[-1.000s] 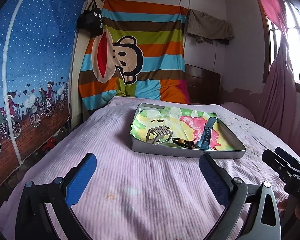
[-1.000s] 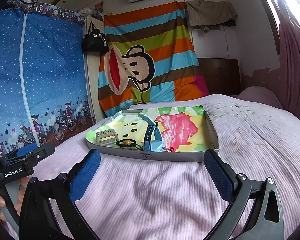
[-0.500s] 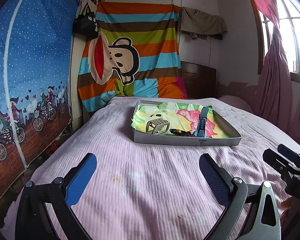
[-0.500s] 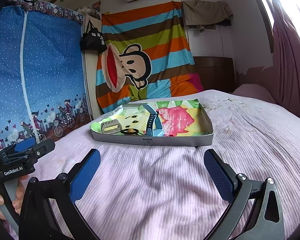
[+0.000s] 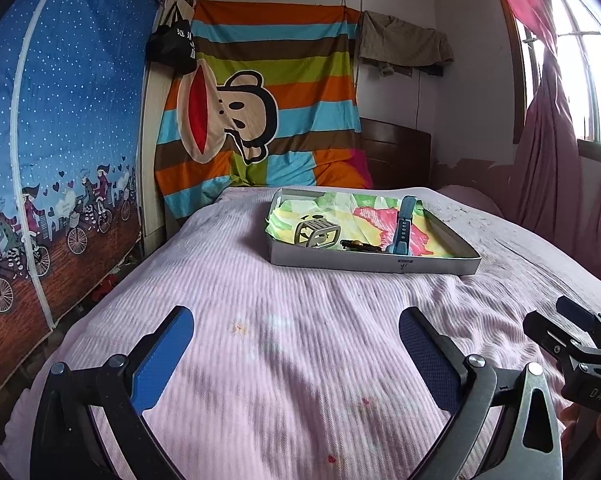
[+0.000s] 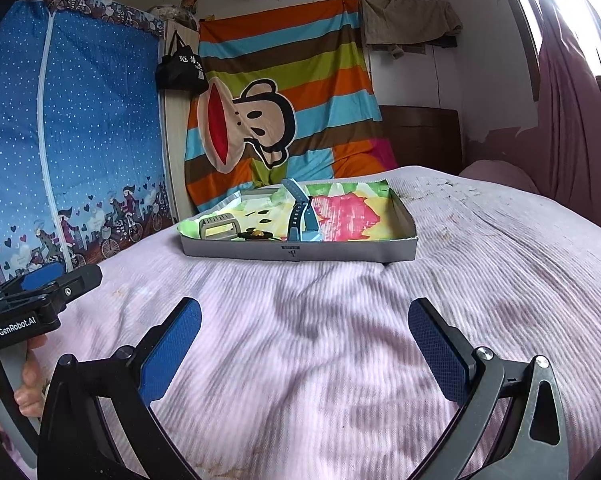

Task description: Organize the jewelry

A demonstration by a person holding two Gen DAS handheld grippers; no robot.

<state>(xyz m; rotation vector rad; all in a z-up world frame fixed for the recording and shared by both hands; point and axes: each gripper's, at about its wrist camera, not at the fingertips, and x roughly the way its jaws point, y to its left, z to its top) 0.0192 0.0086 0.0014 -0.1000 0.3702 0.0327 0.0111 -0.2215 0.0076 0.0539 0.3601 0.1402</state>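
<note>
A shallow grey tray [image 5: 372, 265] [image 6: 340, 251] lined with colourful paper sits far ahead on the pink bedspread. In it lie a silver metal watch band [image 5: 317, 233] [image 6: 219, 227], a dark bracelet with a yellow bead [image 5: 359, 245] [image 6: 256, 234] and a blue watch [image 5: 403, 224] [image 6: 300, 216]. My left gripper [image 5: 296, 348] is open and empty, low over the bed, well short of the tray. My right gripper [image 6: 305, 340] is likewise open and empty. Each gripper shows at the other view's edge.
The pink bedspread [image 5: 284, 320] fills the foreground. A blue wardrobe cover [image 5: 52, 140] stands along the left. A striped monkey cloth [image 5: 260, 108] hangs behind the bed, next to a wooden headboard [image 5: 396, 152]. A pink curtain [image 5: 552, 160] and window are at the right.
Both grippers have pulled back from the tray and sunk lower; the tray looks smaller and farther. Both stay open. The items in the tray have not moved.
</note>
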